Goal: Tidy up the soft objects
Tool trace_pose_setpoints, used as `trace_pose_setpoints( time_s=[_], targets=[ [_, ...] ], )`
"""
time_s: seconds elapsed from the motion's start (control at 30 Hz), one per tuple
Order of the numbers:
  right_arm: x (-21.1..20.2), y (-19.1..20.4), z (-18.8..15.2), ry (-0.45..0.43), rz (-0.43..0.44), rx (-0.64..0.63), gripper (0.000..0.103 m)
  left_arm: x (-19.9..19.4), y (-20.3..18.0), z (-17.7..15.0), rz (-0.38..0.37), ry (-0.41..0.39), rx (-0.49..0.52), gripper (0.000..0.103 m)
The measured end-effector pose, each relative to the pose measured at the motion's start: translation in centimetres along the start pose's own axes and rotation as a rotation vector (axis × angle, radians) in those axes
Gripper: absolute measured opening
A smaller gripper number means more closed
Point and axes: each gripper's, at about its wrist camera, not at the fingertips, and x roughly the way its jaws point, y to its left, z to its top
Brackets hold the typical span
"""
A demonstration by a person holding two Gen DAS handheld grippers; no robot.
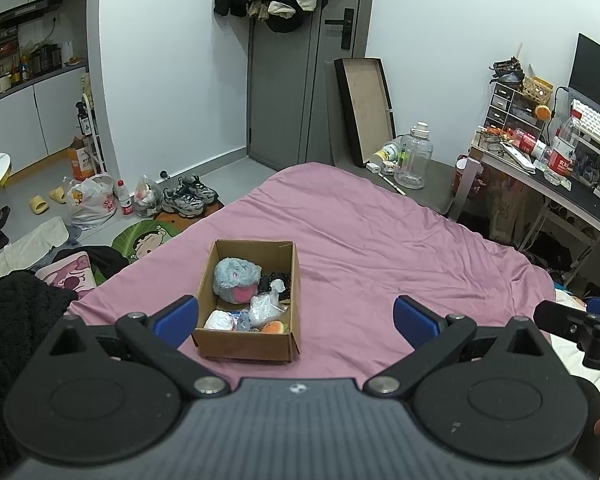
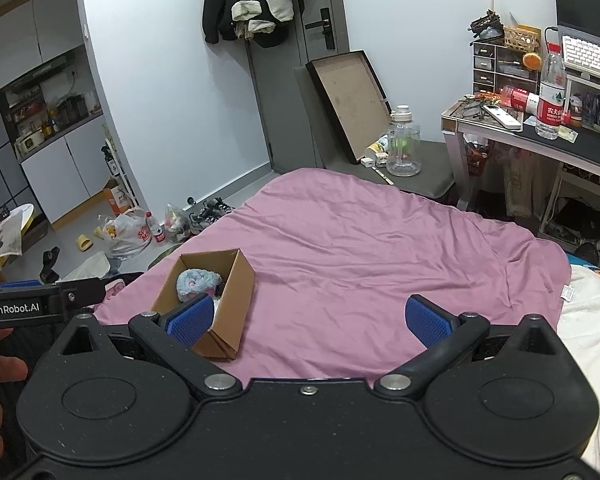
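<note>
The soft toys, a grey plush among them, were found gathered in the cardboard box on the pink bedspread, none left outside, while the left gripper and right gripper were held empty, fingers apart.

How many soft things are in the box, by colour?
Counted from the left wrist view of the cardboard box:
Blue-grey fluffy toy: 1
Black item: 1
White item: 1
Orange item: 1
Clear plastic bag: 1
Total: 5 I can make out; more may be hidden underneath.
</note>
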Motion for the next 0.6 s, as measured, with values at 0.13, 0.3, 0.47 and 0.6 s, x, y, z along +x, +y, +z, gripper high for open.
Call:
trace_pose_setpoints(
  time_s=[0.13, 0.3, 0.47, 0.6],
  targets=[
    [0.05, -0.40, -0.01, -0.004, -0.006, 0.016, 0.103, 0.04, 0.15, -0.06, -0.002, -0.001, 0.000, 0.103],
    [-0.02, -0.46, -0.23, -0.006, -0.012, 0.009, 0.103, 0.21, 0.31, -0.14, 0.003, 0.001, -0.003, 0.103],
    [0.08, -0.04, -0.32, 0.000, -0.016, -0.008, 0.103, 0.26, 0.29, -0.12, 0.002, 0.002, -0.001, 0.103],
    [-0.02, 0.27, -0.28, -0.002, -0.019, -0.013, 0.103, 0.25, 0.27, -0.11, 0.003, 0.002, -0.002, 0.103]
  ],
)
